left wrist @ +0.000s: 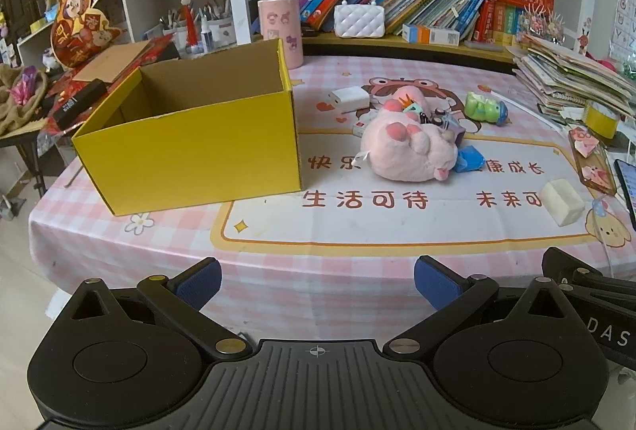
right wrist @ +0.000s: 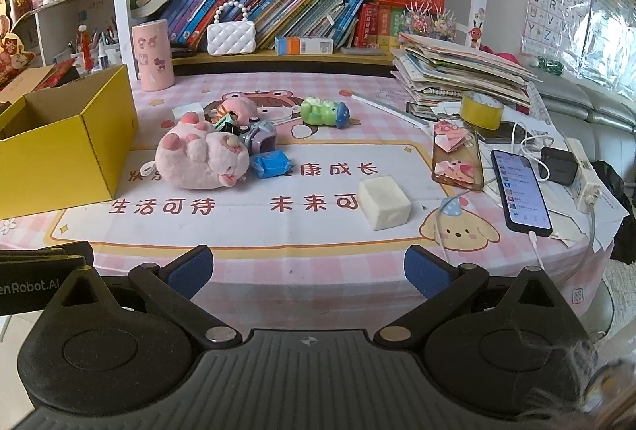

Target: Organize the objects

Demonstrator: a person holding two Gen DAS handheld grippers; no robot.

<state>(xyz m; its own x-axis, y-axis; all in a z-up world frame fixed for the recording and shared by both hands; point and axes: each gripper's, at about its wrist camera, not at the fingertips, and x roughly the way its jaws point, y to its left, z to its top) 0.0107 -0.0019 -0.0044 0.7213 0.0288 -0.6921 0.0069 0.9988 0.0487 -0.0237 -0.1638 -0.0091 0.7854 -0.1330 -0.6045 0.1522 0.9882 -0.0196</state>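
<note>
An open yellow cardboard box (left wrist: 190,147) stands on the left of the pink tablecloth; it also shows in the right wrist view (right wrist: 59,159). A pink plush pig (left wrist: 409,147) (right wrist: 198,159) lies in the middle, with a blue packet (right wrist: 270,164), a small toy camera (right wrist: 258,137), a green frog toy (left wrist: 487,108) (right wrist: 324,110) and a white charger (left wrist: 349,99) around it. A white block (left wrist: 562,202) (right wrist: 383,202) lies nearer the front. My left gripper (left wrist: 317,285) and right gripper (right wrist: 308,273) are both open and empty, held before the table's front edge.
A pink canister (right wrist: 153,56) stands at the back. A stack of books and papers (right wrist: 465,76), a yellow tape roll (right wrist: 481,109), a lit phone (right wrist: 520,191), a phone case (right wrist: 457,159) and chargers with cables (right wrist: 560,167) fill the right side. Bookshelves rise behind the table.
</note>
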